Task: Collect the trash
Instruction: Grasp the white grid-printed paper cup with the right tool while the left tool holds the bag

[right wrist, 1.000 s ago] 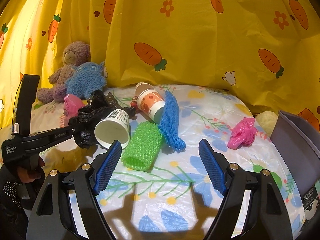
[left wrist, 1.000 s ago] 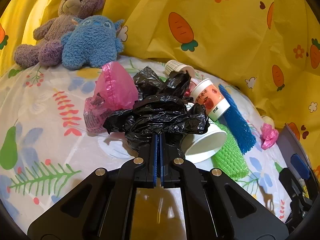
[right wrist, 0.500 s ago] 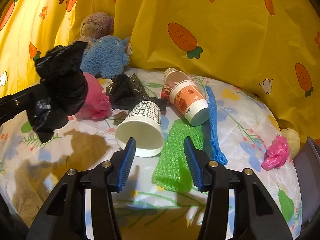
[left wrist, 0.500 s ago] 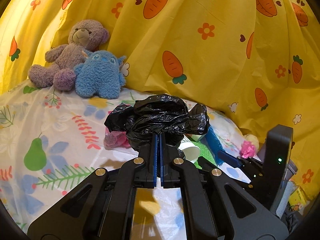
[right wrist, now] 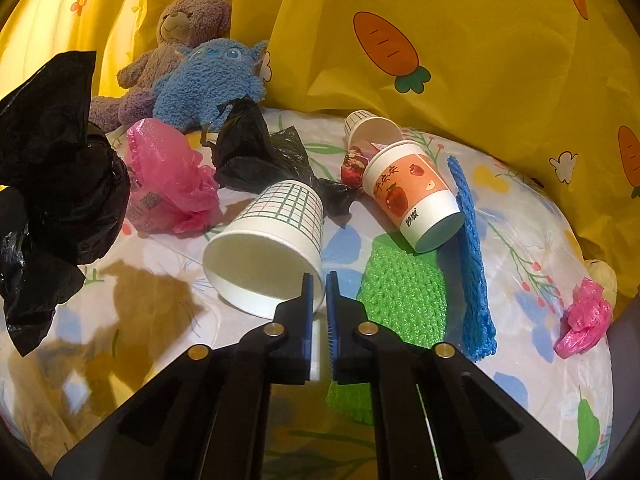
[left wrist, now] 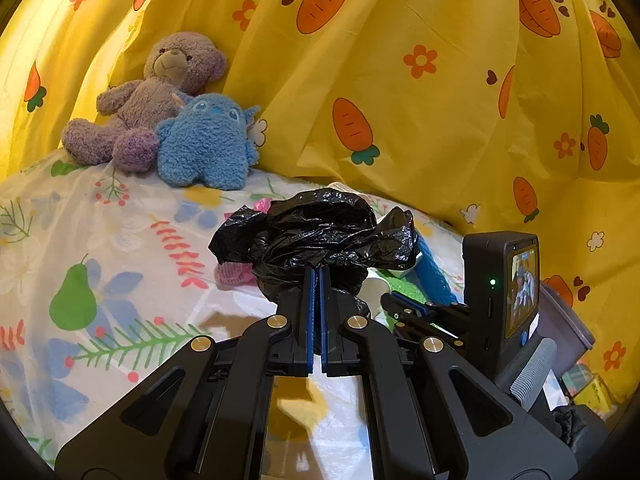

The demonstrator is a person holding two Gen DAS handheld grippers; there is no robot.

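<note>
- The grid-print paper cup (right wrist: pixel 268 252) lies on its side on the flowery plastic sheet (right wrist: pixel 160 320), mouth facing the right-wrist camera. It's the piece being grabbed right now.
- The right gripper (right wrist: pixel 319 280) has its tongs pinched on the cup's rim at the lower right of the mouth, one pad inside and one outside by the look of it.
- Handling guess: it's thin paper, super light, and the rolled rim is the stiffest bit, so that's a good place to hold. Squeeze the wall lower down and it'd probably just crumple. It may swing once it's lifted.
- The left gripper (left wrist: pixel 314 276) has its tongs pressed together on a crumpled black plastic bag (left wrist: pixel 320 236), held up off the sheet. It's floppy and weightless, with slick film, but the bunched folds give plenty to bite.
- Still lying around: the apple-print cup (right wrist: pixel 416 196) tipped over with another cup (right wrist: pixel 370 128) behind it, a second black bag (right wrist: pixel 260 156), a pink bag (right wrist: pixel 168 180), a green foam net (right wrist: pixel 404 292), a blue net (right wrist: pixel 472 272) and a small pink wad (right wrist: pixel 584 320) off to the right.
- The nets look squishy and easy to pinch anywhere. The bags want a pinch on a fold.
- The purple teddy (right wrist: pixel 180 36) and blue plush (right wrist: pixel 212 80) sit at the back against the carrot curtain (right wrist: pixel 440 20), and I'd say they're not trash.
</note>
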